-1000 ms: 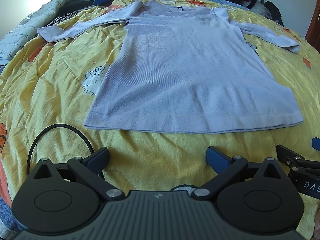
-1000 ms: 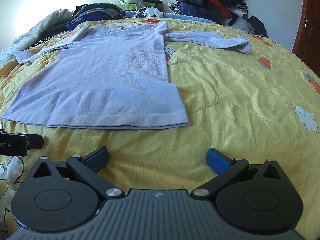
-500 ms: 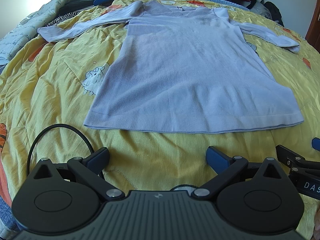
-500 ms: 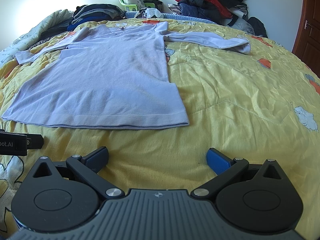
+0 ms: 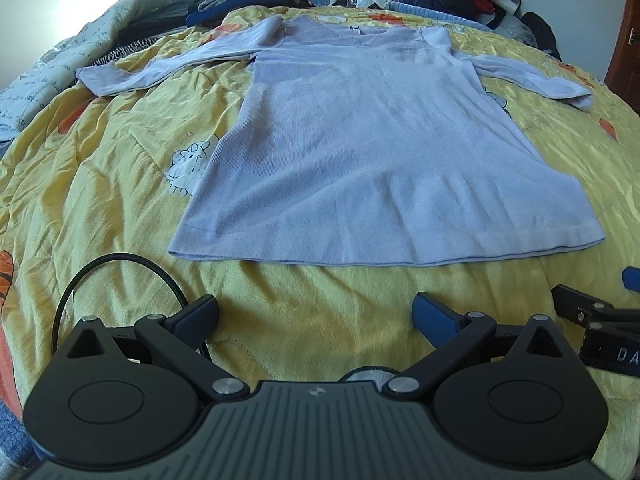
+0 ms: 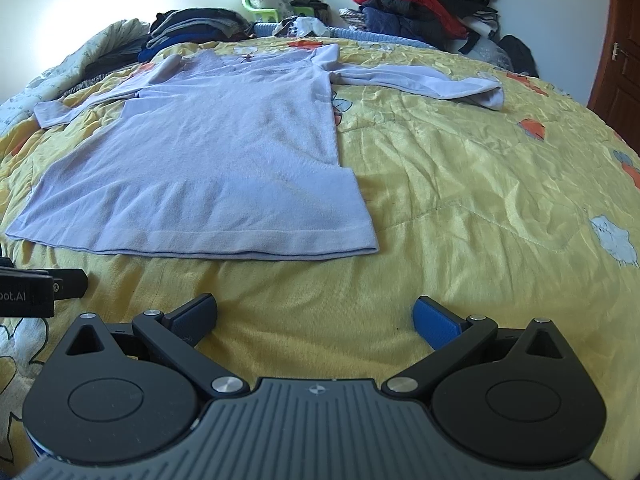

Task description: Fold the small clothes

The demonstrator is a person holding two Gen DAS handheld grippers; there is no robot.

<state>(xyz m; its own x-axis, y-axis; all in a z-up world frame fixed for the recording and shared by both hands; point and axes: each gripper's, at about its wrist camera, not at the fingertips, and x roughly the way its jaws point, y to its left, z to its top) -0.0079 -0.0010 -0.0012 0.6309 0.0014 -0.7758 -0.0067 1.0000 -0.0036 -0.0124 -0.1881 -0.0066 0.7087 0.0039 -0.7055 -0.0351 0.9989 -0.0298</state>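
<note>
Left hand-held gripper [image 5: 316, 312] and right hand-held gripper [image 6: 316, 312] are both seen spread wide and empty, held low over the yellow bedspread [image 6: 460, 200]. Just ahead of both, a lilac long-sleeved top [image 5: 384, 152] is laid flat, hem nearest, sleeves spread outward at the far end. The knit is judged light, soft and limp, liable to sag and drag. Hold is best taken at the hem corners [image 6: 370, 246] or cuffs. Beyond, piled clothes [image 6: 408, 8] are noted.

A plain lavender sweater [image 5: 372, 152] lies on a yellow quilt [image 6: 480, 200] printed with white sheep and orange patches.
</note>
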